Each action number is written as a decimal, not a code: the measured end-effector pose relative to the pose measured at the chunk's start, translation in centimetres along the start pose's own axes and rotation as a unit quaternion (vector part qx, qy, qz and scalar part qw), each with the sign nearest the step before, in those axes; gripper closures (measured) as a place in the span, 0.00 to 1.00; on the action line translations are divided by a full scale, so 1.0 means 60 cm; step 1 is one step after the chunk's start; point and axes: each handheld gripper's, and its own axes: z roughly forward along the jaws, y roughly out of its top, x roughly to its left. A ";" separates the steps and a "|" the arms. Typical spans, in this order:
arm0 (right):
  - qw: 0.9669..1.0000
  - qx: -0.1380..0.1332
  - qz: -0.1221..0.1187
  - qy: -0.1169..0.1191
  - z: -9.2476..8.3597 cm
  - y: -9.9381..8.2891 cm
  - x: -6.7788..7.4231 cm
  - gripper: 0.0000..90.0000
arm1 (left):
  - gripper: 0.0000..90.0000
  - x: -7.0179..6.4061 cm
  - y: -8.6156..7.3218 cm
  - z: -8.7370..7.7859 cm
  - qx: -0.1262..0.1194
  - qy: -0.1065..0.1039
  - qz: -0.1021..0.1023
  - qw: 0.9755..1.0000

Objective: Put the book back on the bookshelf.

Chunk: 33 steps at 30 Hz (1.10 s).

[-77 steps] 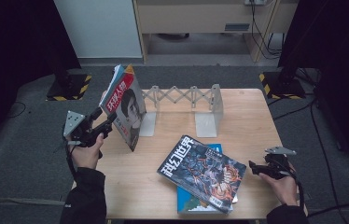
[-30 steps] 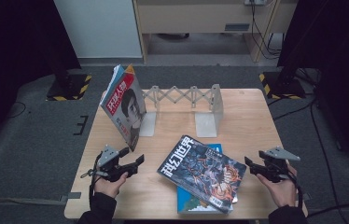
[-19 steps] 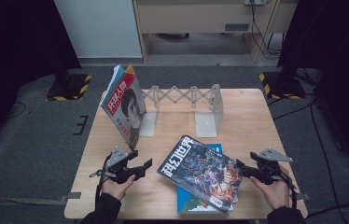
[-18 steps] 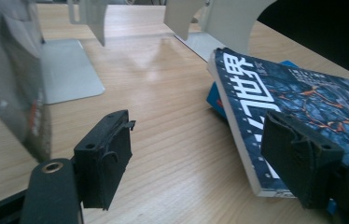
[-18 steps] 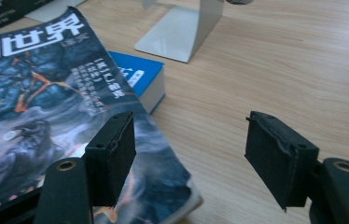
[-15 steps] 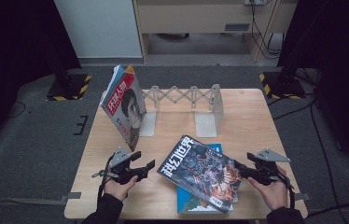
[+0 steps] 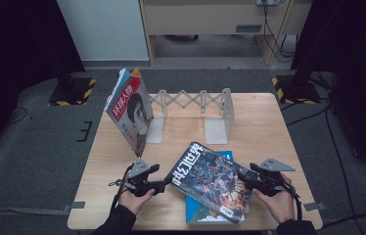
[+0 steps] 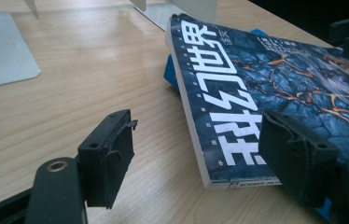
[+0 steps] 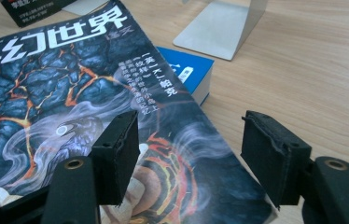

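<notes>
Magazines (image 7: 131,110) lean upright against the left plate of the grey expanding book rack (image 7: 191,100) at the far left of the wooden table (image 7: 269,127). Nearer the person, the left gripper (image 7: 163,186) lies low over the tabletop, its jaws apart and gripping nothing. In the left gripper view the near left corner of the dark lava-cover magazine (image 7: 213,181) sits between those jaws, one jaw over bare wood and the other over the cover; whether a pad touches the cover I cannot tell. That magazine lies flat and askew at the front middle of the table, on top of a blue book (image 7: 222,159) whose corner peeks out beyond it. At the magazine's right edge the right gripper (image 7: 245,180) is also released, jaws spread; they have just been closing a little, one jaw above the cover, the other above the wood beside the edge.
</notes>
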 end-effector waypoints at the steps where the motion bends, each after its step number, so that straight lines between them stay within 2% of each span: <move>1: 1.000 0.004 -0.002 0.002 0.001 -0.001 0.001 0.41 | 0.29 0.000 -0.001 0.002 0.002 -0.004 -0.005 1.000; 6: 1.000 0.007 -0.005 0.009 0.007 -0.001 0.010 0.41 | 0.29 -0.004 -0.007 0.009 0.015 -0.014 -0.008 1.000; 10: 1.000 0.007 0.000 0.016 0.010 -0.002 0.015 0.41 | 0.29 -0.007 -0.009 0.015 0.019 -0.027 -0.019 0.999; 13: 1.000 0.007 0.001 0.018 0.012 -0.002 0.016 0.40 | 0.28 -0.011 -0.011 0.020 0.022 -0.030 -0.018 0.999; 15: 1.000 0.005 0.001 0.020 0.012 -0.002 0.016 0.40 | 0.27 -0.016 -0.011 0.029 0.025 -0.042 -0.024 0.999; 20: 1.000 0.006 0.001 0.021 0.014 -0.003 0.018 0.40 | 0.25 -0.021 -0.012 0.038 0.026 -0.055 -0.035 0.998; 26: 1.000 0.009 -0.003 0.025 0.018 -0.003 0.019 0.40 | 0.22 -0.017 -0.015 0.048 0.033 -0.076 -0.062 0.995; 31: 1.000 0.012 -0.002 0.026 0.021 -0.003 0.020 0.39 | 0.22 -0.016 -0.016 0.053 0.033 -0.087 -0.069 0.993; 33: 1.000 0.011 -0.001 0.026 0.022 -0.003 0.020 0.39 | 0.22 -0.013 -0.016 0.058 0.037 -0.100 -0.082 0.991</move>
